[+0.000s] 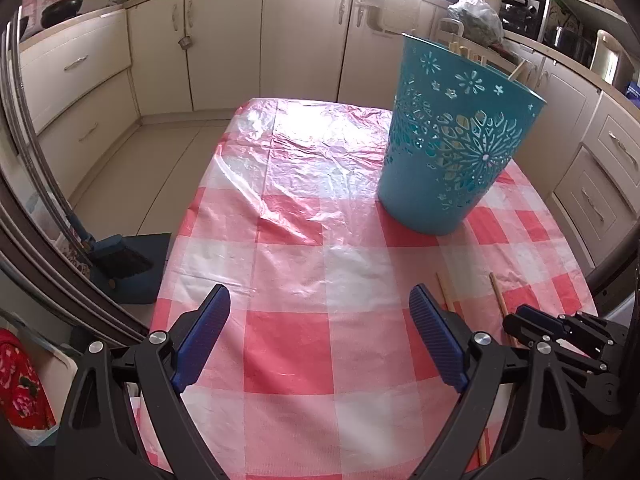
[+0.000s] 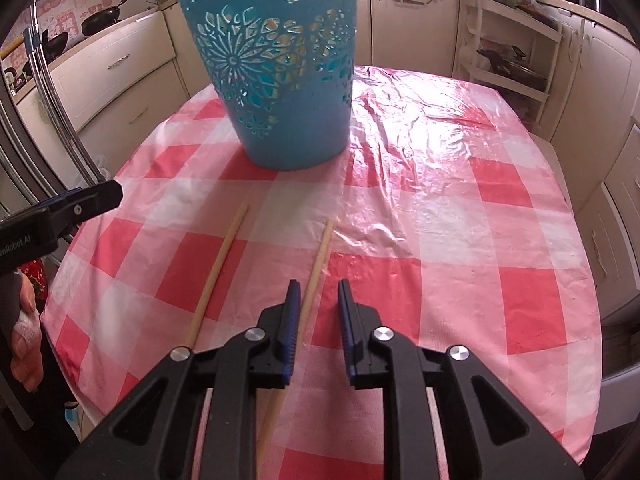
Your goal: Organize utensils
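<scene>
Hovering low over the checked desk (image 2: pixel 440 216), your right tool (image 2: pixel 318 284) has its jaws partly apart, straddling the near chopstick (image 2: pixel 320 256) without gripping it. The second chopstick (image 2: pixel 224 260) lies just to its left, flat on the cloth and apart from the first. Your left tool (image 1: pixel 320 312) hangs spread wide with nothing between its pads. The blue basket (image 1: pixel 452 148) stands upright at the far side, wooden sticks (image 1: pixel 518 70) poking above its rim.

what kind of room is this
Most likely a home kitchen: cream cabinets run along the walls, a black wok sits on the counter, and the table wears a red checked tablecloth.
</scene>
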Demonstrator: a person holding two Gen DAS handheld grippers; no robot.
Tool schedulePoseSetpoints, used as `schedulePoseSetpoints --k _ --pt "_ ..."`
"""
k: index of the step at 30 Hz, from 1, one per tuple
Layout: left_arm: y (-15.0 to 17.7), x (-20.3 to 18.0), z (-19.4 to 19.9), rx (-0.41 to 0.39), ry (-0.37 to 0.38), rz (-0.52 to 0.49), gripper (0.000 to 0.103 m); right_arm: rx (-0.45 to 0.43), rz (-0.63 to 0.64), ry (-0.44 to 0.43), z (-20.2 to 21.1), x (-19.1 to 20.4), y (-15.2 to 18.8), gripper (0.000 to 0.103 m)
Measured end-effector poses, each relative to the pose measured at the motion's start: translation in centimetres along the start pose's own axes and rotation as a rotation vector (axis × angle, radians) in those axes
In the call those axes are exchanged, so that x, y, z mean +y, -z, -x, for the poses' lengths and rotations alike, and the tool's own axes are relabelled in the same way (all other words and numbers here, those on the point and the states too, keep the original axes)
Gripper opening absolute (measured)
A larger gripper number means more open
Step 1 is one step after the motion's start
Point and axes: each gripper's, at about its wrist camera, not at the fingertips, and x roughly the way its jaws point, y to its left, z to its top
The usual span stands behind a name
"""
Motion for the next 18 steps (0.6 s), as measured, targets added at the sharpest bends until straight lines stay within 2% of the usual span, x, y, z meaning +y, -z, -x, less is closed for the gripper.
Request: schedulePoseSetpoints --k 5,11,14,18 --pt "0.5 -1.9 0.5 0.014 0.042 -0.045 0.087 -0.002 -0.014 -0.008 0.0 -0.7 -0.1 0.011" --pt "1.1 -6.0 0.2 0.072 0.108 -0.117 0.085 0.006 -0.045 -0.03 0.1 -1.3 -0.2 0.011" --pt "1.4 -7.4 -0.9 0.124 0.121 -0.122 0.075 0.013 -0.05 -0.041 0.1 -1.5 -0.2 0.011" --pt "1.5 -9.1 -2.5 0.179 0.12 -0.114 0.053 0.017 -0.063 -0.055 0.1 -1.8 -0.1 0.01"
